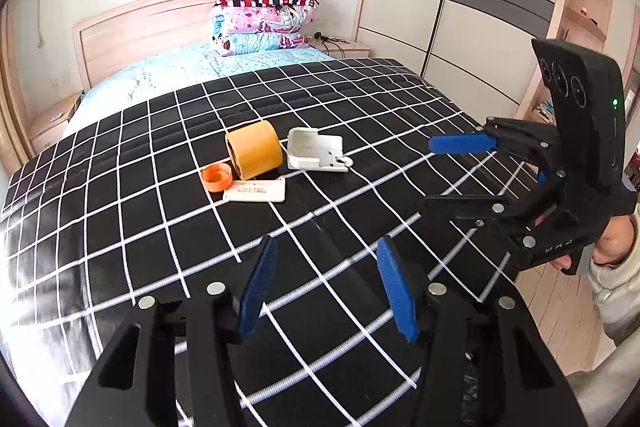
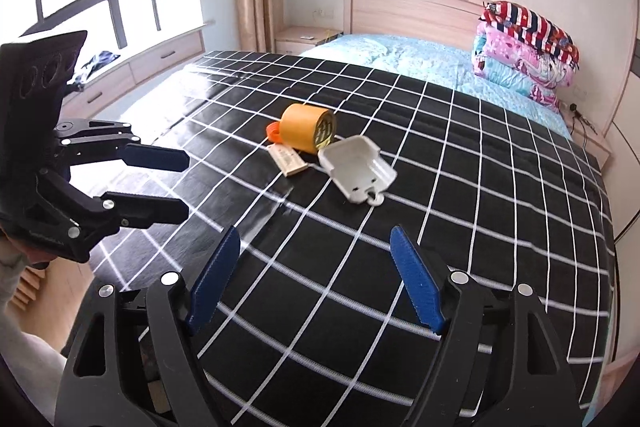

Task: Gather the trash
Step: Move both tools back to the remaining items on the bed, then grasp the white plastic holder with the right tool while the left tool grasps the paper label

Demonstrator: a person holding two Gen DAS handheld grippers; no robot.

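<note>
Hovering over checked cloth | L hand-held gripper apart, empty | R hand-held gripper apart, empty

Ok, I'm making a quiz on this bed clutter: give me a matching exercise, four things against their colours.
Things:
1. tape roll
2. bottle cap
3. plastic tray
4. bed cover

Colours:
A. black with white lines
B. yellow
C. white
D. orange

Pairs: 1-B, 2-D, 3-C, 4-A
</note>
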